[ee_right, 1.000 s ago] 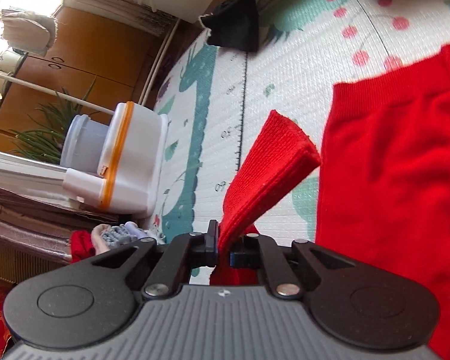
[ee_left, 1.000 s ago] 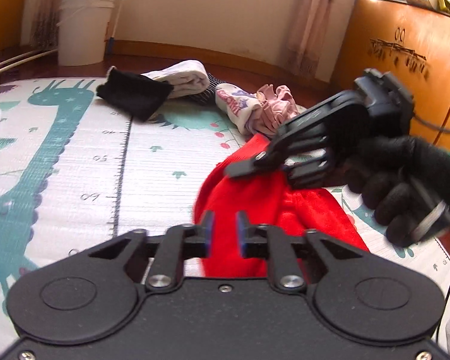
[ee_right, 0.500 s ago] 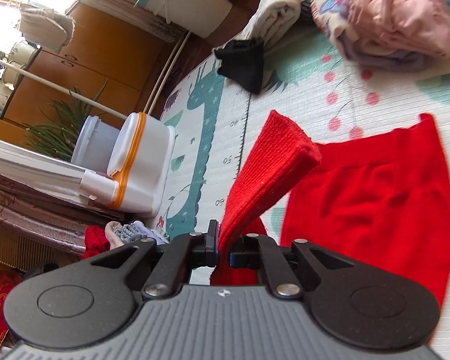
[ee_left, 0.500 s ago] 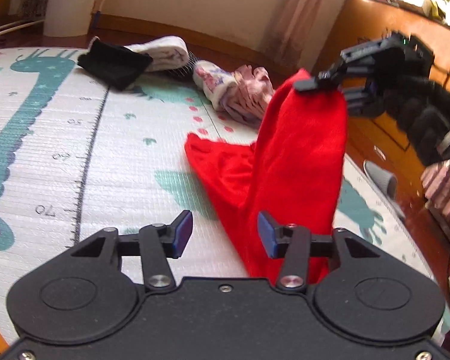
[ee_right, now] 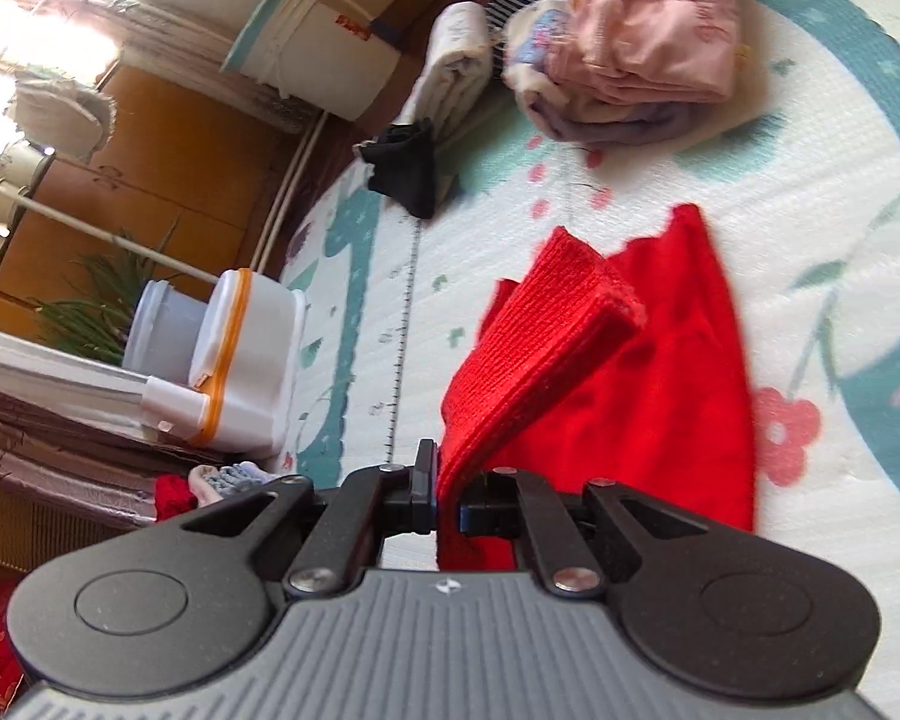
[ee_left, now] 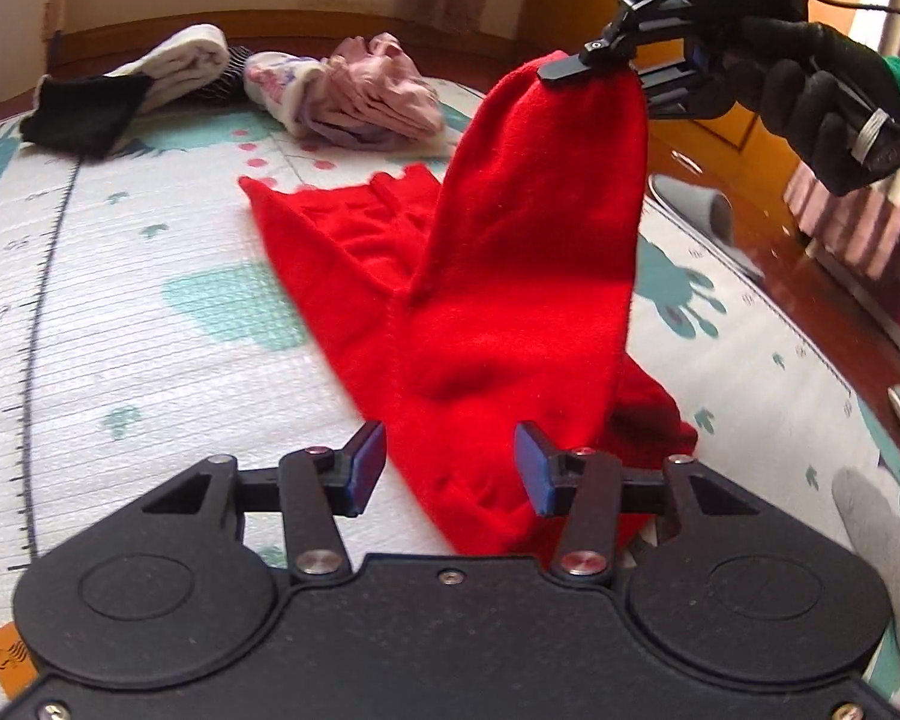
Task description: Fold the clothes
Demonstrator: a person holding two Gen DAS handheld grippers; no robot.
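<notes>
Two grippers on one red garment (ee_left: 510,312) here, mid-fold I'd say. Nearest the left camera, the left gripper (ee_left: 450,468) has its blue pads spread apart with the near end of the red cloth lying between them, and nothing is pinched; its jaws have just been opening. The garment's near end sits on the play mat (ee_left: 150,324), and from there one part rises up like a tent to the right gripper (ee_left: 594,60), which is clamped tight on the top edge of the cloth, held by a black-gloved hand (ee_left: 828,114). The rest of the red fabric lies flat on the mat beyond. Further back there's a pile of folded clothes (ee_left: 354,90) and a black piece (ee_left: 84,114), near the mat's far edge.

My guess for the next move: the raised part needs carrying over and laying down onto the flat part, edges lined up, while the left gripper pins or re-grabs the near end so it doesn't drag.
</notes>
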